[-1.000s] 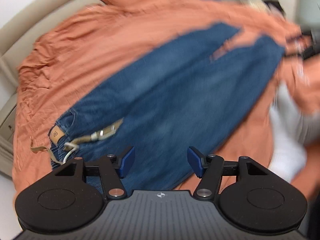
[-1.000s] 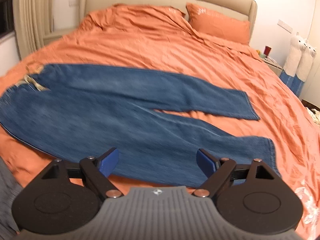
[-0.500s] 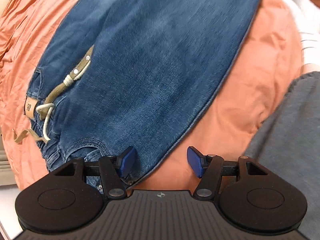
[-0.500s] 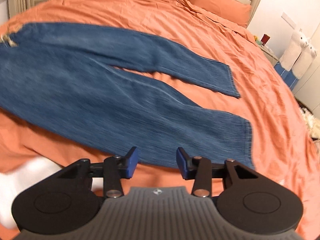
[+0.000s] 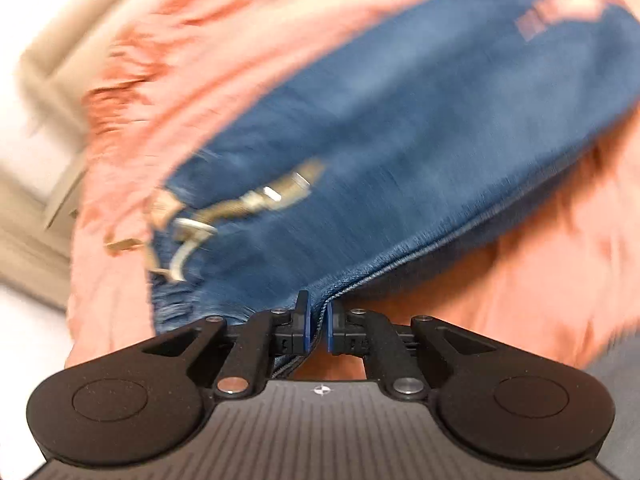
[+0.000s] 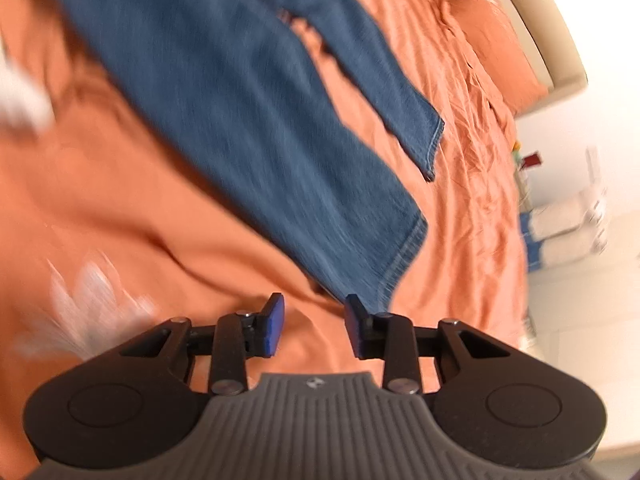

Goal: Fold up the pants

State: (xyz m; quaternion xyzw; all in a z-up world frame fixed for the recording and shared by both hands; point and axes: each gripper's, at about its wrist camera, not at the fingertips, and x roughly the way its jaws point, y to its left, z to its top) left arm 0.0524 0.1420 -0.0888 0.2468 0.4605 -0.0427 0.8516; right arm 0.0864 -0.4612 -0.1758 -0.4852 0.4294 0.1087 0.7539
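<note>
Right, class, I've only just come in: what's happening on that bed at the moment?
A person with a gripper in each hand is starting to fold blue denim jeans spread flat on an orange bedsheet. The left gripper has just closed on the jeans' side edge near the waistband. The right gripper, jaws narrowing but open, is at the near leg's hem, gripping nothing.
</note>
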